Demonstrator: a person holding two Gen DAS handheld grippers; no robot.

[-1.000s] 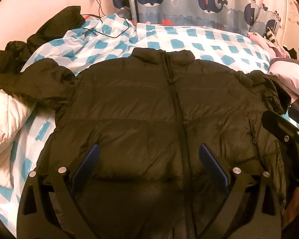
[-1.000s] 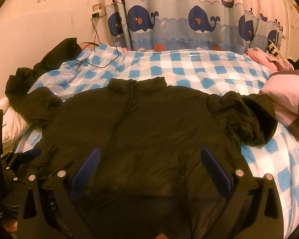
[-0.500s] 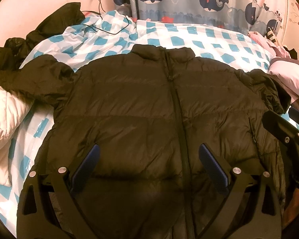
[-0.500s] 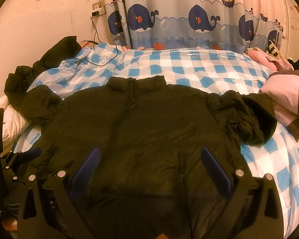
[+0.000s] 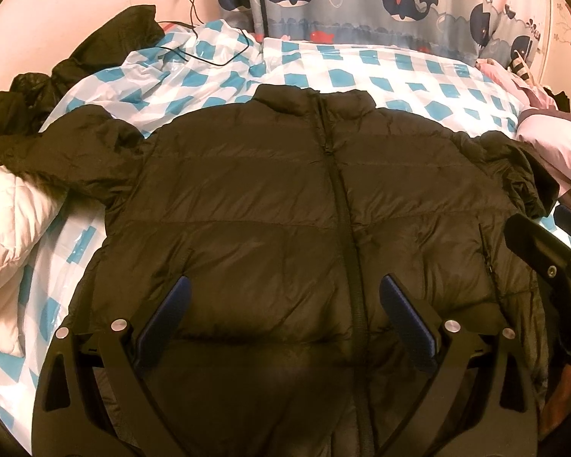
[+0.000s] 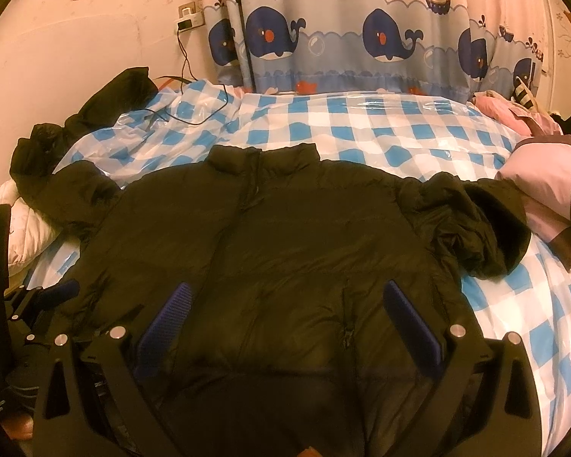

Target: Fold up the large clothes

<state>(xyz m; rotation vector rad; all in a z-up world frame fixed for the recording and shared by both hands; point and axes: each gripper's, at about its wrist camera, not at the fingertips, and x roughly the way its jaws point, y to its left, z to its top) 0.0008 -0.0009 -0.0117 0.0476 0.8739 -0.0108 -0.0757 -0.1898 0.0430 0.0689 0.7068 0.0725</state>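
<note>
Covering checked bed sheet (image 6: 361,122), black jacket (image 5: 285,205), whale curtain (image 6: 361,38)

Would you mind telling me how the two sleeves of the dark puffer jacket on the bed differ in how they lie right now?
The left sleeve stretches outward, fairly flat, its end over the white quilt. The right sleeve is bunched and crumpled close to the body, lying on the checked bed cover. Both belong to the same zipped jacket; neither is folded in yet, and neither is gripped.
</note>
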